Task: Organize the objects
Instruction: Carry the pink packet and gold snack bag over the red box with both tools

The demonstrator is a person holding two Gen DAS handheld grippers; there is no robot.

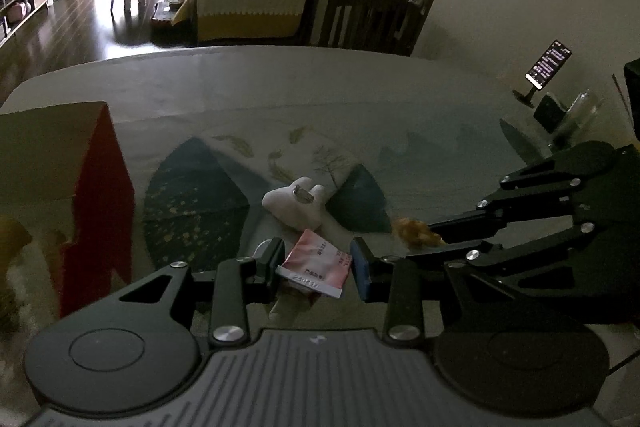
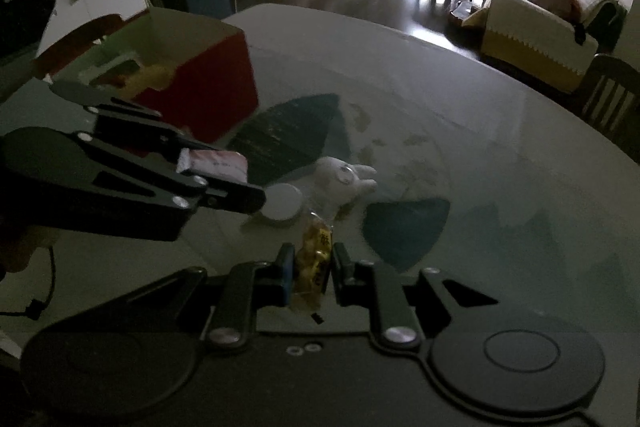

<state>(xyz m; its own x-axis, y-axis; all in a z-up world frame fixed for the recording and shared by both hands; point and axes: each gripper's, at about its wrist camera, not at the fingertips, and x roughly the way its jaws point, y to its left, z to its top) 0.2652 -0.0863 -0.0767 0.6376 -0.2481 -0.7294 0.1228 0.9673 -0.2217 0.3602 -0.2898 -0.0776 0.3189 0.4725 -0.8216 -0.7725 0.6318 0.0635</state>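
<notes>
Left tongs (image 1: 316,271) pinching a pink-and-white packet (image 1: 316,267), fingers on both its side edges, packet lifted just above the bench (image 1: 280,87). From the right wrist view the same packet (image 2: 214,165) sits between the left tongs' fingers at the left of frame. Right tongs (image 2: 310,273) pinching a clear bag of yellow snacks (image 2: 314,259), jaws narrow, pads pressed on both sides; the bag's top sticks up past the fingertips. In the left view the snack bag (image 1: 416,231) shows at the tip of the right tongs, which come in from the right.

Just beyond the tongs: a round white lid or dish (image 2: 282,205) flat on the bench, partly hidden behind the left tongs' finger. Next to it a small white plush toy (image 1: 298,203) lying on the bench with a metal ring on it.

Further left: a red-sided open box (image 2: 200,83) standing on the bench, some yellowish and boxed items inside, contents too dim to name. Bench has a glass-like top over a cloth with dark teal leaf shapes.

Far right edge of bench: a phone on a stand (image 1: 548,65), screen lit. Behind: wooden chair (image 1: 364,19), sofa (image 1: 252,3), coffee table, bright window.
</notes>
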